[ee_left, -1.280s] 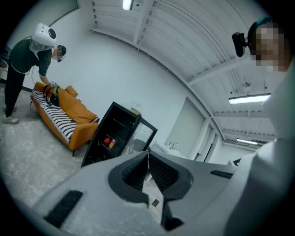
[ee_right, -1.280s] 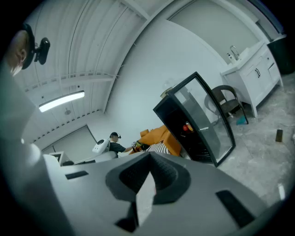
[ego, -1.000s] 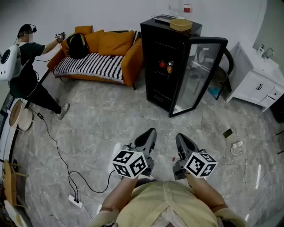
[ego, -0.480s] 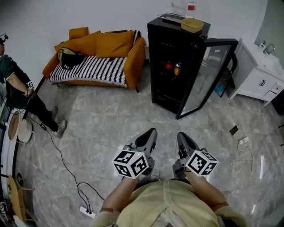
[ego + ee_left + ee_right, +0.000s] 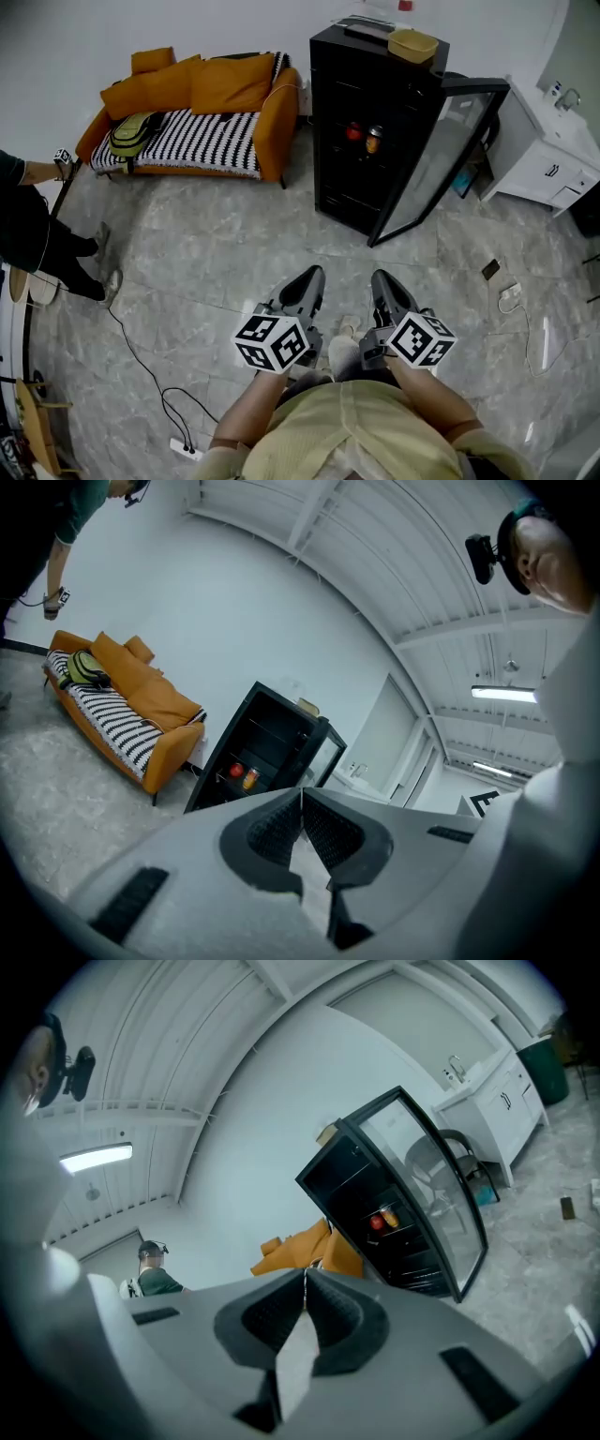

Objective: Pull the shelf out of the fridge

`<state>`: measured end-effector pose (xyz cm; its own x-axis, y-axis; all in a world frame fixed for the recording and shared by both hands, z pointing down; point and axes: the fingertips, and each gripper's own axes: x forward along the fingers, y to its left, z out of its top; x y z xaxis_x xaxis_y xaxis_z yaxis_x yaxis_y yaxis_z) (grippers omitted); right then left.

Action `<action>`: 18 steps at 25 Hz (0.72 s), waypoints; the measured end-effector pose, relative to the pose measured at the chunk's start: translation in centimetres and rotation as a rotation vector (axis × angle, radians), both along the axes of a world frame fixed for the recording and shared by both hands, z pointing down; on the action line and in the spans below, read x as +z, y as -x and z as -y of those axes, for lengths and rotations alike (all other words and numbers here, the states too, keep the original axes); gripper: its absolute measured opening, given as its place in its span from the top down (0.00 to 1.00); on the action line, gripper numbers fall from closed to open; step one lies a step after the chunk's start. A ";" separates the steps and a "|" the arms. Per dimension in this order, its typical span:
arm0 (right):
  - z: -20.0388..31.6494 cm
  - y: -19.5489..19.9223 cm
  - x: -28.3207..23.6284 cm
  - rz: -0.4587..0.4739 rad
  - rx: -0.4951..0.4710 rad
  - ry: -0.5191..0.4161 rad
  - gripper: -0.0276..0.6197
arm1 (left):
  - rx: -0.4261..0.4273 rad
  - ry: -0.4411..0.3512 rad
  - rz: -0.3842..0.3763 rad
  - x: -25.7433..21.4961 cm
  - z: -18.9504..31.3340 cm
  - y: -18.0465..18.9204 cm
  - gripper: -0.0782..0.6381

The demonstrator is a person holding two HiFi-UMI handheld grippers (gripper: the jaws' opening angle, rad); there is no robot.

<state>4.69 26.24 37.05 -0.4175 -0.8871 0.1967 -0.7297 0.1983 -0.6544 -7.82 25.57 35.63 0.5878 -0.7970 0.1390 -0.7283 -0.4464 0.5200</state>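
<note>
A tall black fridge stands at the back with its glass door swung open to the right. On a shelf inside stand a red item and an orange can. My left gripper and right gripper are held side by side low in the head view, well short of the fridge, both shut and empty. The fridge shows far off in the left gripper view, and the same fridge in the right gripper view, beyond the closed jaws.
An orange sofa with a striped cover stands left of the fridge. A person stands at the left edge. A white cabinet with a sink is at the right. Cables and a phone lie on the marble floor.
The fridge and sofa have shifted in the head view as I move toward the fridge. The person at the left has slid toward the frame's edge. Both grippers stay shut.
</note>
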 end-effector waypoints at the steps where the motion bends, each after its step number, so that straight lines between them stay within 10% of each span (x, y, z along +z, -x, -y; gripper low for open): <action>1: 0.7 0.0 0.1 -0.004 0.000 -0.001 0.91 | -0.003 -0.002 0.001 0.0 0.6 0.0 0.85; 18: 16.2 -2.5 0.6 -0.003 -0.009 0.007 0.91 | -0.011 0.019 0.027 0.7 15.7 -3.4 0.85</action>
<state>7.22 10.07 37.63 -0.4252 -0.8818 0.2040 -0.7297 0.2006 -0.6537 -4.45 9.87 36.34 0.5746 -0.8007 0.1695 -0.7470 -0.4284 0.5085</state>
